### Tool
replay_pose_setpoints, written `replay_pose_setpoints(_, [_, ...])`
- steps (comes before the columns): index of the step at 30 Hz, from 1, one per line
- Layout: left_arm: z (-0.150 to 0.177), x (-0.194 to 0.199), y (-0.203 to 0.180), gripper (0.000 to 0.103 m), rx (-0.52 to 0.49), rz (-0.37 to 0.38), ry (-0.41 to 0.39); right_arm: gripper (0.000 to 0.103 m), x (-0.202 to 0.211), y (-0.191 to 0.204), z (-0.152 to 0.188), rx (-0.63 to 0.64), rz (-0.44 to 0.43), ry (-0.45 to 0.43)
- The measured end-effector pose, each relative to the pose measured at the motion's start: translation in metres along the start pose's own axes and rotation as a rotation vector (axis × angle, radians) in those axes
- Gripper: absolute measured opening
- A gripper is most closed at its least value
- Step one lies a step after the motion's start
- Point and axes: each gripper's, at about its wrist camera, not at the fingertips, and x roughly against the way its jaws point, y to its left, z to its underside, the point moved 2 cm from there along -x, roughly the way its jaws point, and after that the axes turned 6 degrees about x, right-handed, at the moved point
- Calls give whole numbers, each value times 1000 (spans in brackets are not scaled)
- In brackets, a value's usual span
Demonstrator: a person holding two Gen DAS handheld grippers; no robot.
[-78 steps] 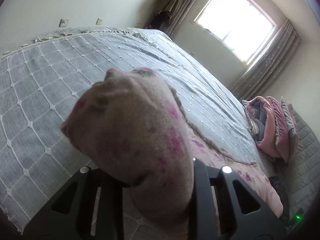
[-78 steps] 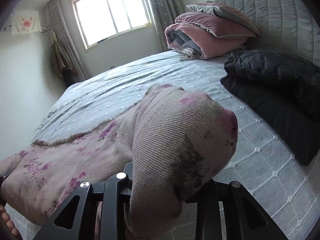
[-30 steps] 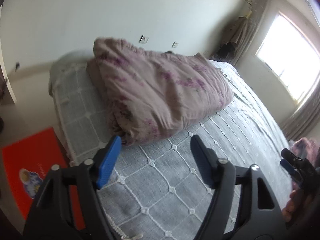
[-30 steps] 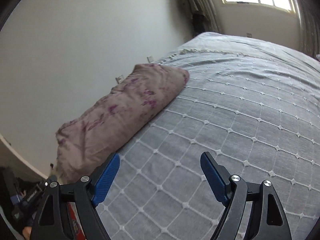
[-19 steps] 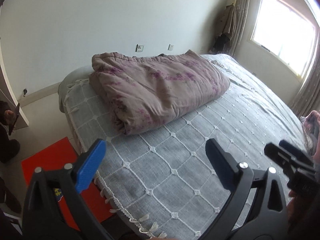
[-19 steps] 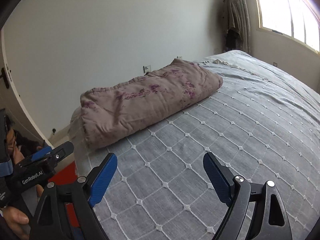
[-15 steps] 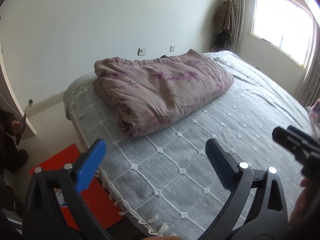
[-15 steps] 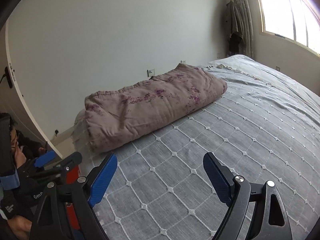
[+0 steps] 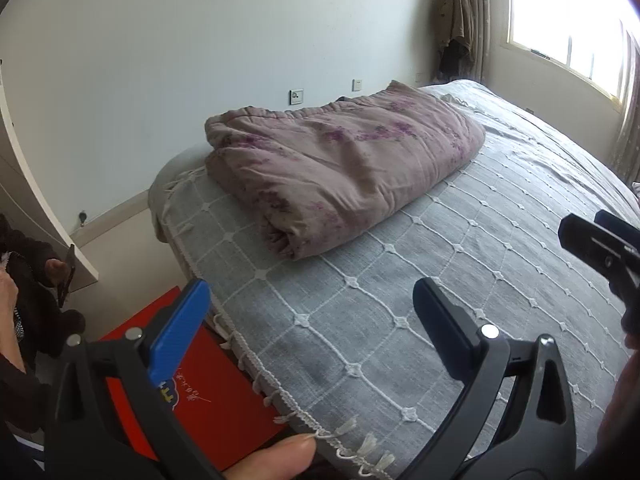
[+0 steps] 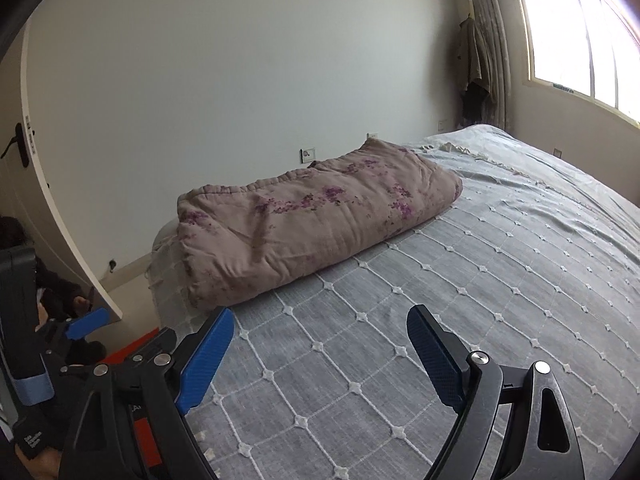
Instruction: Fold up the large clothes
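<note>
A dusty-pink quilt with purple flowers (image 9: 344,160) lies folded into a thick bundle at the corner of the grey bed; it also shows in the right wrist view (image 10: 312,220). My left gripper (image 9: 312,312) is open and empty, well back from the quilt, over the bed's fringed edge. My right gripper (image 10: 320,344) is open and empty above the bedspread, short of the quilt. The right gripper's tip (image 9: 600,244) shows at the right of the left wrist view, and the left gripper's blue finger (image 10: 86,328) shows at the left of the right wrist view.
The grey quilted bedspread (image 9: 500,220) stretches away to the right toward a bright window (image 10: 580,44). A red mat (image 9: 216,392) lies on the floor by the bed. A seated person (image 9: 24,280) is at the far left beside a white door (image 10: 44,184).
Both grippers let go of the quilt, opened and pulled back from it. It now lies folded at the bed corner, farther from both grippers than half a second ago.
</note>
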Motion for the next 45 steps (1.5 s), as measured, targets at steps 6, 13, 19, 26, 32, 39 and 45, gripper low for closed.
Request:
replay_pose_setpoints(6, [2,1,-2,101,-7,0,6,91,1,5,1,45,34,-6])
replay_pose_setpoints(13, [4,3,-8,101,-21,-1,4,101,-4,-1,6,39,67,13])
replay_pose_setpoints(19, [5,3,-13,101,-34,3,1,101,-6,-12,8,3,88,22])
replay_pose_setpoints(26, [6,5,-16,101,-38,9,-9,101,-5,-19,8,-20,93,19])
replay_pose_setpoints(32, [5,7,-14,101,-29,8,-15,101,-5,-17,8,-15,95,20])
replay_pose_setpoints(39, [5,8,-13,101,-28,10,-19,101,-6,-16,9,-10,95,22])
replay_pose_setpoints(45, [5,9,-14,101,-33,13,-25,101,-6,-15,9,-11,95,25])
